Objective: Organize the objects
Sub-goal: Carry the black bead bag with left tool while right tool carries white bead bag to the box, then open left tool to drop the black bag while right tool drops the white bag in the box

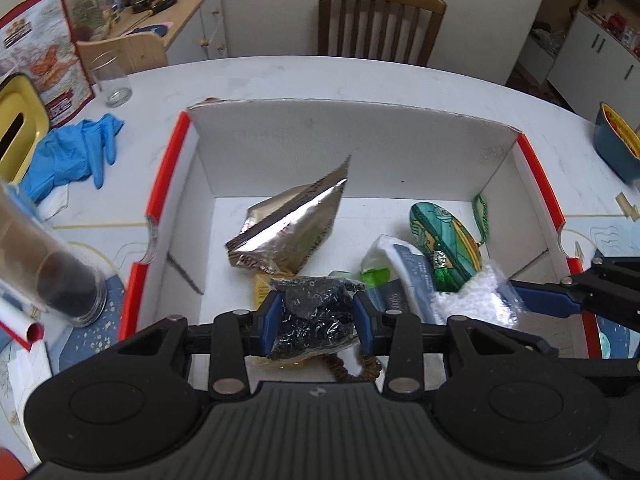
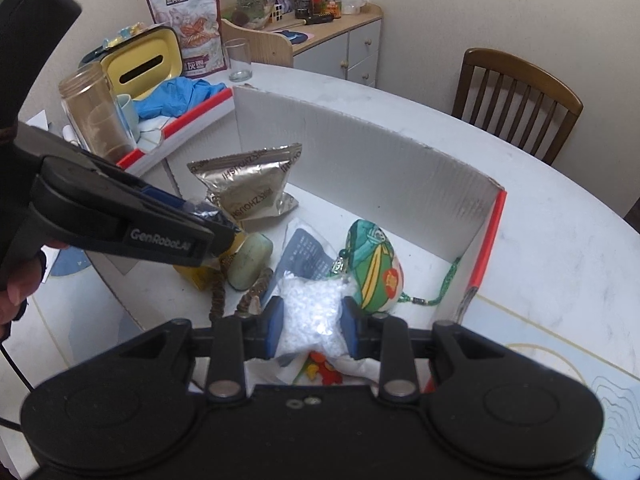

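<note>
Fingers (image 1: 362,312) inside box (image 1: 352,140), bag-laden (image 1: 312,320)

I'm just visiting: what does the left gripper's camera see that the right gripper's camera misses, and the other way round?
Only the left wrist view shows the left gripper squeezing a bag of black beads, and a blue bowl at the table's right edge.

Only the right wrist view shows the right gripper squeezing a bag of white beads, and a pale green soap-like bar.

Both show the red-edged box, the silver foil pouch, the green embroidered purse and the blue gloves.
</note>
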The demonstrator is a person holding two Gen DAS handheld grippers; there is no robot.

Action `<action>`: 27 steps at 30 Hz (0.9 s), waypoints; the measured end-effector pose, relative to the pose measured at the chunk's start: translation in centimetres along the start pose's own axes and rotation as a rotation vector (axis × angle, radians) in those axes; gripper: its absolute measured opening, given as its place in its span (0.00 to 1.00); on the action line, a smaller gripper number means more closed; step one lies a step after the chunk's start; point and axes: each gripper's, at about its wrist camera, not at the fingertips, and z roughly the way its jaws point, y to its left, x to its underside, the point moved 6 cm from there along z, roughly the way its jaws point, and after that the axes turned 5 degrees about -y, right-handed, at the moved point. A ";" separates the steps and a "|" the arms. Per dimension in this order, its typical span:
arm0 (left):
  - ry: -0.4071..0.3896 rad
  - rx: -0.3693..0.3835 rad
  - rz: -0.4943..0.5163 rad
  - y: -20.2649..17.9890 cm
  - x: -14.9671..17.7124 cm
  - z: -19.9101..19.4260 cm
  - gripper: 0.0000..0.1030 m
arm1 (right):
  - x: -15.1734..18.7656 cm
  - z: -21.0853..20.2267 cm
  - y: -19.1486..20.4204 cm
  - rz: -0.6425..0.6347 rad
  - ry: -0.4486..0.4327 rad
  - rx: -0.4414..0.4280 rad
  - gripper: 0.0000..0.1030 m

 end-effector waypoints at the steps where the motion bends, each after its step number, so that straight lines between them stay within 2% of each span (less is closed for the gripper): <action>1: 0.001 0.003 0.009 -0.2 0.0 0.1 0.37 | 0.0 0.2 0.0 -0.004 0.002 0.002 0.29; 12: 0.052 0.008 0.039 -0.8 0.6 2.0 0.37 | 0.0 0.9 -0.1 0.008 0.006 0.006 0.33; 21: 0.071 0.031 0.038 -1.1 1.0 2.3 0.38 | 0.3 0.9 0.1 -0.004 0.010 -0.002 0.44; 23: 0.068 0.027 0.048 -1.2 1.1 2.2 0.40 | 0.2 0.7 0.0 -0.003 0.001 -0.001 0.47; 25: 0.059 0.021 0.058 -1.3 1.1 2.0 0.48 | 0.2 0.4 -0.1 -0.002 -0.008 -0.003 0.49; 27: 0.051 0.017 0.061 -1.5 1.1 1.8 0.50 | 0.1 0.1 -0.2 0.001 -0.015 -0.006 0.50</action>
